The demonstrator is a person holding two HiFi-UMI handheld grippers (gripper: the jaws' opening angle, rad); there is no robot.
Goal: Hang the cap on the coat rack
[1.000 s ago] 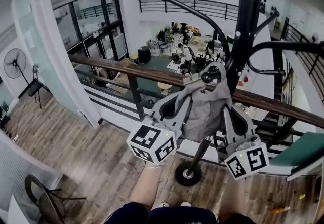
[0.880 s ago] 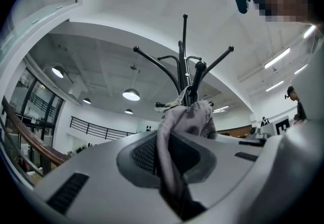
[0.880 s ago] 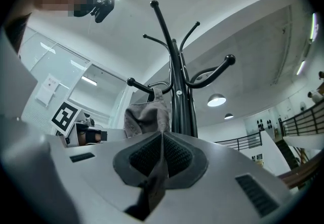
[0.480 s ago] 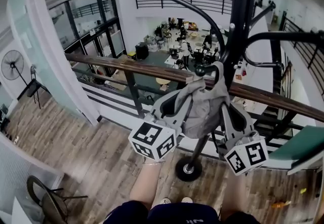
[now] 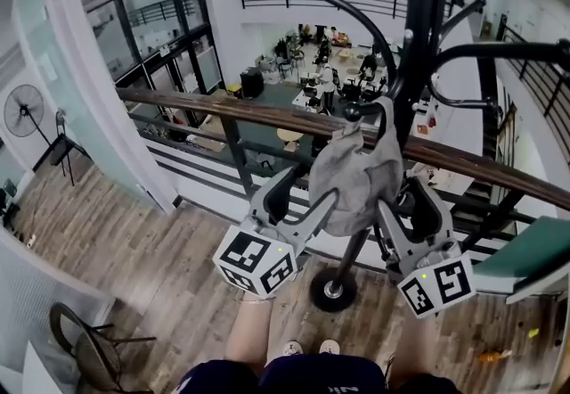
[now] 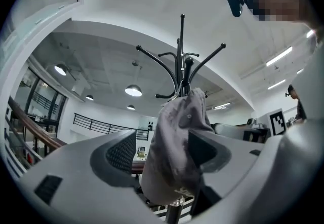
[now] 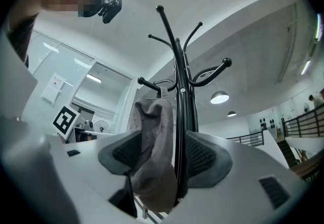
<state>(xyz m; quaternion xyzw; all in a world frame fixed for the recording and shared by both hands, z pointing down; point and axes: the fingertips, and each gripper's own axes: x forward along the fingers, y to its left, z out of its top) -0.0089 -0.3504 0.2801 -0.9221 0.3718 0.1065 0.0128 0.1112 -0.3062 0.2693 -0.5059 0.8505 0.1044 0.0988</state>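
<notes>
The grey cap [image 5: 356, 183] hangs by its back strap from a knobbed hook [image 5: 354, 111] of the black coat rack [image 5: 414, 45]. My left gripper [image 5: 303, 198] is at the cap's left side and my right gripper [image 5: 408, 207] at its right, both just below the hook. Both sets of jaws are opening. In the left gripper view the cap [image 6: 177, 152] hangs loose between the spread pads of the left gripper [image 6: 162, 149]. In the right gripper view the cap [image 7: 152, 147] and the rack's pole [image 7: 178, 116] stand between the pads of the right gripper [image 7: 159, 156], and neither pad presses on them.
A wooden handrail [image 5: 223, 116] with a glass barrier runs behind the rack, above a lower hall. The rack's round base [image 5: 331, 292] rests on the wooden floor by the person's feet. A floor fan [image 5: 24, 111] and a chair [image 5: 76, 343] stand at the left.
Both grippers' jaws have spread and let go of the cap. The cap now hangs by itself from the hook, and the grippers sit a little lower.
</notes>
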